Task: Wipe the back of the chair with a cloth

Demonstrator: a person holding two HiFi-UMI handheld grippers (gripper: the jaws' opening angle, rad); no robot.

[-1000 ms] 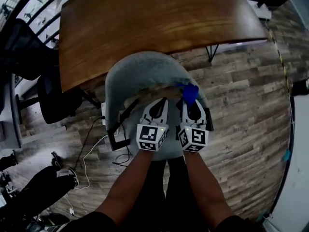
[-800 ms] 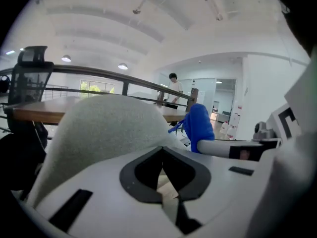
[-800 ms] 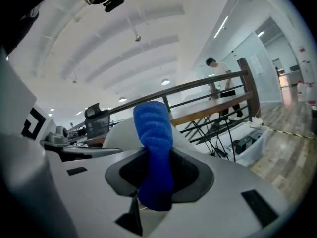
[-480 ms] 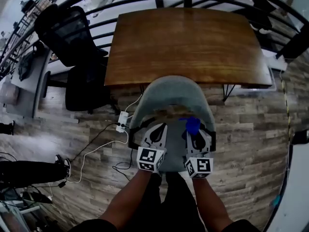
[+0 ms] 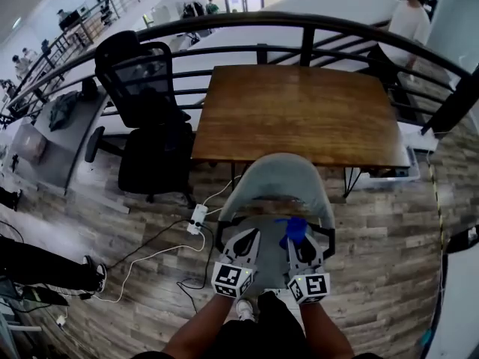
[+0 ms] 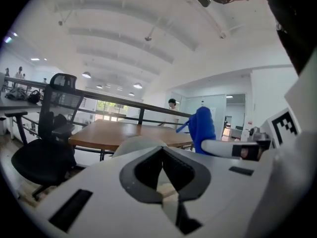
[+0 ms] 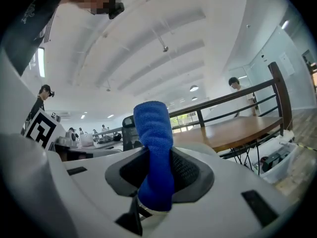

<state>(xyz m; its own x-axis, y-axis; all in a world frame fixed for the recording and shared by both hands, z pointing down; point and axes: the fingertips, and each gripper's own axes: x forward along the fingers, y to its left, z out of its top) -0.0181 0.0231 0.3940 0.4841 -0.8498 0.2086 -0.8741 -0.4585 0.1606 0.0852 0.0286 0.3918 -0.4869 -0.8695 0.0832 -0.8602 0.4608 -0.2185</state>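
We are holding the left gripper (image 5: 246, 238), jaws together and empty, over the grey chair (image 5: 278, 182) that is facing the wooden table (image 5: 299, 111). Just beside it, the right gripper (image 5: 301, 244) is clamping the blue cloth (image 5: 294, 229) upright above the chair's near edge.
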